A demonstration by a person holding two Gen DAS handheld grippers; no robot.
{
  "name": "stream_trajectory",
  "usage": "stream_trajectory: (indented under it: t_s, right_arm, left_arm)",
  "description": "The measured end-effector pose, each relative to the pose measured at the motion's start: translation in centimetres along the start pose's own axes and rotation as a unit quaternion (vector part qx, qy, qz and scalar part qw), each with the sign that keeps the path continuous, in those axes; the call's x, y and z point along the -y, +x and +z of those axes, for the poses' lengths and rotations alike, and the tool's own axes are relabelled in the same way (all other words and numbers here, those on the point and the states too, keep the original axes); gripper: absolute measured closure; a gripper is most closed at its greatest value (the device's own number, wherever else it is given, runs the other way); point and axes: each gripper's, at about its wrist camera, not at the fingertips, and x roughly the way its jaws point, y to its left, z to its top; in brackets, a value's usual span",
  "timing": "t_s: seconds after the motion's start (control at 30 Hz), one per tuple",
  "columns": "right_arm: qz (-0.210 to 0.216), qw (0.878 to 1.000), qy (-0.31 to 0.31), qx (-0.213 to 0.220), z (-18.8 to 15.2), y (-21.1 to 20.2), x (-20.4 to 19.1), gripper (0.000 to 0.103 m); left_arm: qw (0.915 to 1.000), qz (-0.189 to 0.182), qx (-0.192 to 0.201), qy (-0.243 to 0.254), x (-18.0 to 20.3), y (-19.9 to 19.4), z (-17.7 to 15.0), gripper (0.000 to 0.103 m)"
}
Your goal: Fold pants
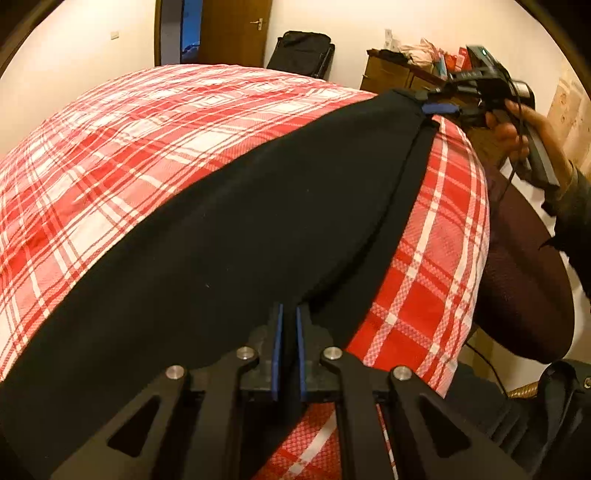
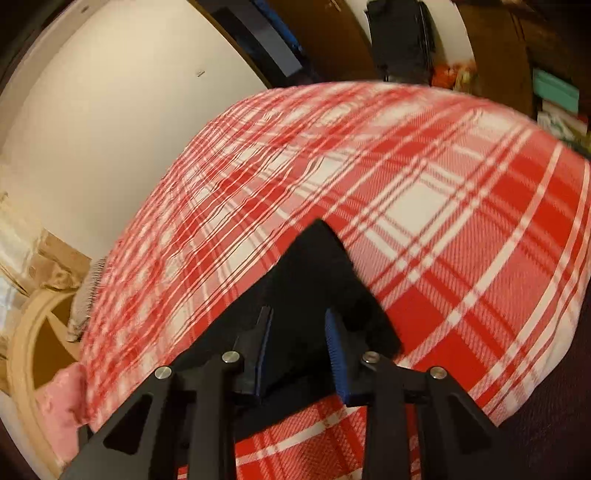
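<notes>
Pants: black pants (image 1: 229,236) stretched in a long band across the red-and-white plaid bedcover (image 1: 129,147), running from 7 o'clock up to 1 o'clock in the left wrist view; in the right wrist view only a pointed black end (image 2: 317,273) shows at centre, low.

Left gripper: the left gripper (image 1: 289,332) sits at 6 o'clock of its own view, its blue-padded fingers (image 1: 277,347) drawn nearly together with black cloth between them, clamped on the near end of the pants.

Right gripper: the right gripper (image 2: 299,332) at 6 o'clock of its own view has its blue pads (image 2: 334,350) set wider, with a thick bunch of the black fabric filling the gap; it grips that end.

Only in the left view: the right gripper (image 1: 439,107) seen from outside at 1 o'clock, pinching the far corner of the pants, held by a person's hand (image 1: 517,133) with a dark sleeve; a brown door (image 1: 232,33), a black bag (image 1: 301,51) and a cluttered wooden dresser (image 1: 391,74) along the far wall.

Only in the right view: a pale curved wooden frame (image 2: 22,354) at 8 o'clock, a pink cloth (image 2: 62,410) beside the bed's edge, and the bedcover's right-hand edge dropping off at 4 o'clock. The view is somewhat blurred.
</notes>
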Motion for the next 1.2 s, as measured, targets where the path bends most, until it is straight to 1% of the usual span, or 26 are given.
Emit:
stream_trajectory:
  t_s: [0.07, 0.13, 0.2, 0.27, 0.33, 0.47, 0.5, 0.53, 0.57, 0.6, 0.67, 0.7, 0.77, 0.83, 0.93, 0.97, 1.0, 1.03, 1.13, 1.17, 1.2]
  right_arm:
    - [0.003, 1.0, 0.008, 0.002, -0.3, -0.5, 0.2, 0.073]
    - [-0.006, 1.0, 0.007, 0.008, -0.6, -1.2, 0.5, 0.071]
    - [-0.015, 1.0, 0.009, 0.011, -0.7, -1.5, 0.7, 0.061]
    - [-0.021, 1.0, 0.017, 0.005, -0.7, -1.6, 1.2, 0.06]
    - [-0.014, 1.0, 0.017, 0.002, -0.6, -1.5, 1.2, 0.06]
    - [-0.02, 1.0, 0.017, 0.005, 0.3, -0.7, 0.8, 0.06]
    - [-0.027, 1.0, 0.014, 0.007, 0.6, -0.4, 0.5, 0.062]
    - [-0.032, 0.999, 0.011, 0.008, 0.9, -0.1, 0.3, 0.068]
    - [-0.04, 0.999, 0.003, 0.004, 1.4, 0.4, -0.1, 0.092]
    - [-0.042, 0.999, -0.001, 0.001, 1.8, 0.8, -0.4, 0.096]
    - [-0.04, 0.999, -0.018, -0.001, 3.0, 1.6, -1.7, 0.096]
    - [-0.031, 0.999, -0.026, 0.003, 3.7, 1.6, -2.5, 0.097]
    - [-0.002, 0.998, -0.051, 0.02, 5.2, 1.1, -4.7, 0.097]
    - [0.05, 0.994, -0.081, 0.05, 6.3, -0.6, -7.4, 0.097]
    - [0.089, 0.987, -0.106, 0.077, 6.1, -2.7, -8.8, 0.097]
    - [0.096, 0.986, -0.109, 0.081, 5.8, -3.0, -8.7, 0.097]
    - [0.105, 0.985, -0.109, 0.084, 5.1, -3.4, -8.1, 0.097]
    - [0.102, 0.986, -0.105, 0.081, 4.6, -3.4, -7.4, 0.097]
    - [0.079, 0.993, -0.073, 0.052, 2.3, -2.1, -3.5, 0.097]
    - [0.064, 0.995, -0.06, 0.038, 1.3, -1.3, -1.7, 0.097]
    - [0.061, 0.996, -0.049, 0.03, 0.9, -0.9, -0.5, 0.097]
  left_arm:
    - [1.0, -0.004, 0.001, -0.004, -0.1, -0.1, -0.1, 0.095]
    - [1.0, -0.008, 0.002, -0.006, -0.2, -0.1, -0.1, 0.095]
    - [0.9999, -0.01, 0.003, -0.008, -0.2, -0.1, -0.1, 0.095]
    - [0.9999, -0.01, 0.004, -0.008, -0.2, 0.0, -0.1, 0.095]
    - [0.9999, -0.01, 0.004, -0.006, -0.2, 0.0, -0.1, 0.095]
    - [0.9999, -0.009, 0.005, -0.004, -0.2, 0.1, -0.1, 0.095]
    - [0.9999, -0.008, 0.007, -0.004, -0.3, 0.0, -0.1, 0.097]
    - [0.9999, -0.01, 0.009, -0.005, -0.4, -0.1, -0.1, 0.098]
    - [0.9998, -0.015, 0.012, -0.007, -0.5, -0.2, -0.2, 0.099]
    - [0.9997, -0.015, 0.015, -0.013, -0.8, -0.2, -0.2, 0.099]
    - [0.9994, -0.013, 0.02, -0.024, -1.4, -0.5, 0.0, 0.099]
    - [0.9991, -0.011, 0.027, -0.032, -1.9, -0.9, 0.2, 0.099]
    - [0.9978, -0.007, 0.047, -0.048, -3.0, -2.1, 0.7, 0.099]
    - [0.9958, -0.008, 0.068, -0.061, -3.9, -3.7, 1.1, 0.099]
    - [0.9934, -0.009, 0.095, -0.064, -4.3, -6.0, 1.2, 0.099]
    - [0.9928, -0.017, 0.101, -0.062, -4.3, -6.5, 0.9, 0.099]
    - [0.9929, -0.026, 0.1, -0.06, -4.1, -6.5, 0.7, 0.099]
    - [0.9937, -0.03, 0.092, -0.056, -3.8, -6.2, 0.3, 0.099]
    - [0.9967, -0.043, 0.059, -0.036, -2.7, -4.1, -1.0, 0.099]
    - [0.9976, -0.043, 0.046, -0.03, -2.2, -3.3, -1.6, 0.099]
    - [0.9981, -0.045, 0.032, -0.025, -1.8, -2.4, -2.1, 0.099]
